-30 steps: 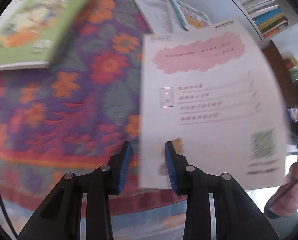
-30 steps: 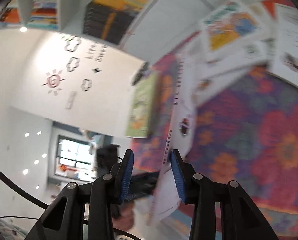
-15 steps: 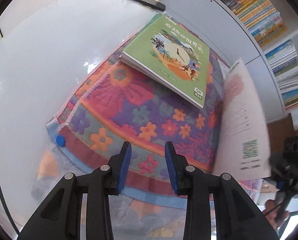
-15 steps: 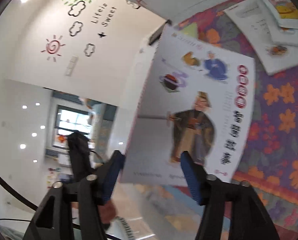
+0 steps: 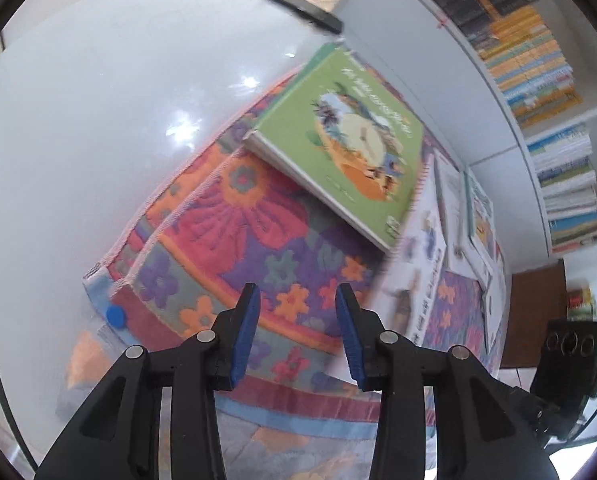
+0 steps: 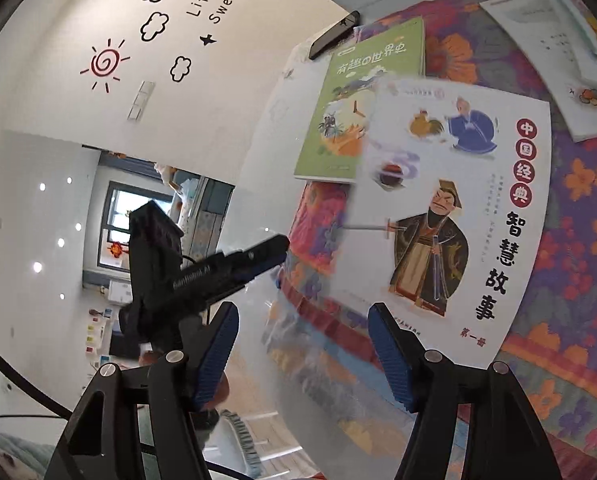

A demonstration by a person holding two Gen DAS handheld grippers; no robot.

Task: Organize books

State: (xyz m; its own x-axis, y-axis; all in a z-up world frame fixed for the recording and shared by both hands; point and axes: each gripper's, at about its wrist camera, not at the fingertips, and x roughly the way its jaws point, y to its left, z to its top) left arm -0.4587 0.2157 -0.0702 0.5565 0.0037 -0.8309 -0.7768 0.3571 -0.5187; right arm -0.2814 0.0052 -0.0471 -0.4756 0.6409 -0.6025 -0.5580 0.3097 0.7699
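A white storybook with a robed man on its cover [image 6: 450, 216] lies face up on the flowered cloth [image 6: 578, 240], overlapping a green book [image 6: 362, 104]. My right gripper [image 6: 302, 352] is open wide and empty just before the white book's near edge. In the left wrist view the green book [image 5: 338, 140] lies on the cloth [image 5: 226, 240] with the white book [image 5: 414, 268] blurred to its right. My left gripper [image 5: 296, 324] is open and empty above the cloth's near border.
More thin books [image 5: 470, 216] lie at the cloth's far right, also in the right wrist view [image 6: 554, 40]. A black phone [image 5: 304, 10] lies on the white table [image 5: 78, 120]. Bookshelves [image 5: 538, 60] stand behind. The left gripper's body [image 6: 186, 272] shows in the right wrist view.
The right gripper has opened wide and let go of the white storybook, which has dropped from upright to flat on the cloth beside the green book. The left gripper swung left, away from it.
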